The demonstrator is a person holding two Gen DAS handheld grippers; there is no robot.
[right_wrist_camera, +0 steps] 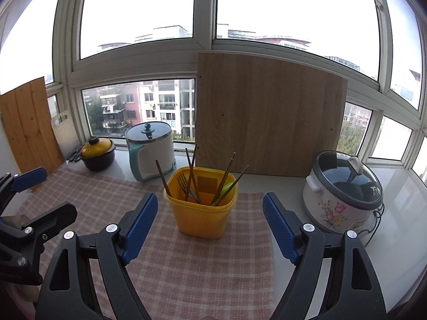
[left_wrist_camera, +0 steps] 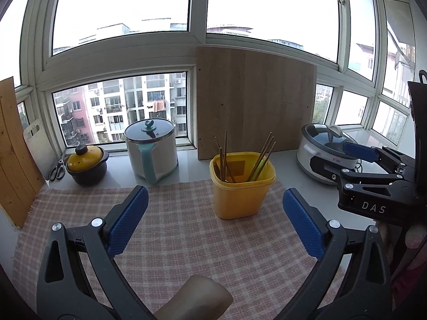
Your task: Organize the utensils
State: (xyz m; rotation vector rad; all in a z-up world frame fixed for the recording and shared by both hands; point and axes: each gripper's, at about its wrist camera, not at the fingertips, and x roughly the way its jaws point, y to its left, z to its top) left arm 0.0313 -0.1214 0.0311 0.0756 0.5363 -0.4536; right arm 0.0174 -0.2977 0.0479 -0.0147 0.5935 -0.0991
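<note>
On the far left I see a wooden panel (right_wrist_camera: 28, 122) leaning at the window, then a small yellow-lidded clay pot (right_wrist_camera: 97, 153) and a white electric kettle pot (right_wrist_camera: 150, 150) along the sill. My left hand-held gripper (left_wrist_camera: 216, 222) hangs over the checked cloth (left_wrist_camera: 186, 240), its blue pads spread wide with nothing between them.

In the middle stands the yellow holder (right_wrist_camera: 202, 208) on the cloth, upright, mouth to the ceiling. The chopsticks (right_wrist_camera: 226, 178) and a fork (right_wrist_camera: 184, 184) are inside it, long axes running steeply up; one bundle leans left, the other leans right, tips above the rim. A green utensil sits low inside, and I cannot tell what it is.

My right hand-held gripper (right_wrist_camera: 206, 228) faces the holder, pads apart and empty, the holder just beyond them.

I judge the risks as these: the holder looks light and tall, so a pad catching a protruding chopstick could tip it or scatter the sticks; the cloth could bunch if a pad drags on it.

To the right, a large board (right_wrist_camera: 269, 117) leans behind, and the floral slow cooker (right_wrist_camera: 344, 200) sits on the surface (right_wrist_camera: 400, 226), its cord near my right pad.
</note>
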